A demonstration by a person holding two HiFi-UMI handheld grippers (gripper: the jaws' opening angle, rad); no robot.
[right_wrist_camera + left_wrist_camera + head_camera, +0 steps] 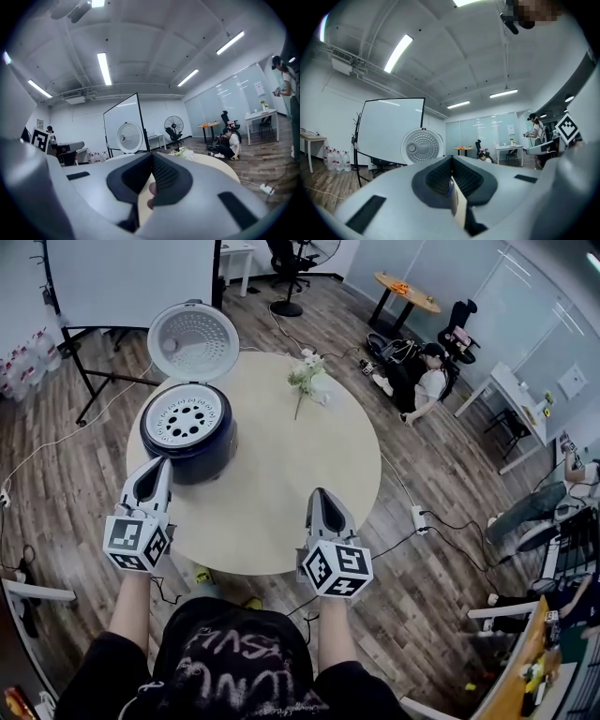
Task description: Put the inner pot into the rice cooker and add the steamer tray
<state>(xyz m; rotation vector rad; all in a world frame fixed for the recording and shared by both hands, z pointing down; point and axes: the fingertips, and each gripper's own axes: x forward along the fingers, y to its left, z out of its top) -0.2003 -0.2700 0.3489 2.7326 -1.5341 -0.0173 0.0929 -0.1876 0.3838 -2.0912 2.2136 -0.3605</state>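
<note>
The dark blue rice cooker (192, 451) stands at the left of the round table (281, 456) with its lid (193, 341) swung up behind it. A white steamer tray (184, 416) with round holes sits in its mouth; the inner pot is hidden beneath. My left gripper (159, 465) hovers just in front of the cooker, shut and empty. My right gripper (321, 495) is over the table's near edge, also shut with nothing held. The left gripper view shows the closed jaws (451, 161) and the lid (422, 146) beyond. In the right gripper view the lid (129, 137) stands far off past the shut gripper (152, 157).
A small bunch of white flowers (307, 374) lies at the table's far side. A whiteboard on a stand (131, 277) is behind the cooker. A person sits on the floor (427, 376) to the right. Cables and a power strip (418, 517) lie on the wooden floor.
</note>
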